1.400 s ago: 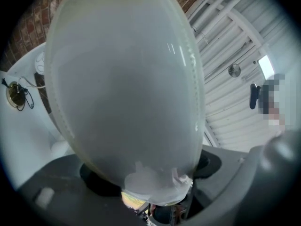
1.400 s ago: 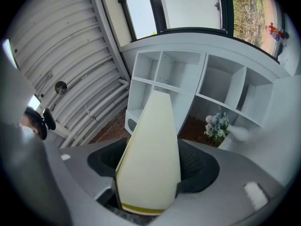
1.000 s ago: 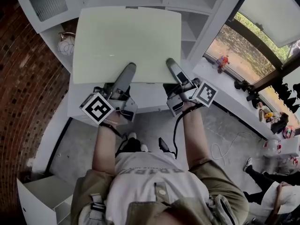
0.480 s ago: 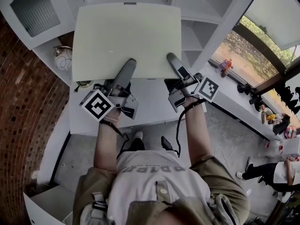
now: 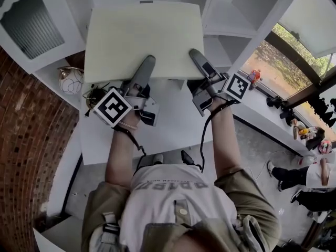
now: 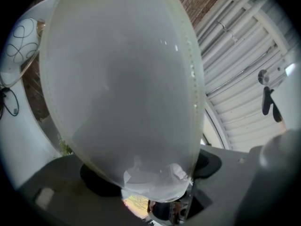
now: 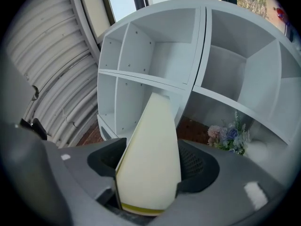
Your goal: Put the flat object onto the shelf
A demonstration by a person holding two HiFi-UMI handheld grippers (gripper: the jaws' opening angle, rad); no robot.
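Left tongs [image 5: 147, 63] and right tongs [image 5: 195, 55] clamp the flat board [image 5: 142, 35] — keep it level, probably feeding it edge-first into the shelf [image 5: 223, 22].

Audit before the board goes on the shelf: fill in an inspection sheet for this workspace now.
Surface: white counter below the board.
Job's things: pale board held above the counter; white shelf unit just ahead.
Clutter: patterned white pot at left; flowers near the shelf unit.
Grippers: left gripper and right gripper both shut on the board's near edge.
Cables: black cable from right gripper toward the person.
Surroundings: brick wall left; window right, toy on sill.
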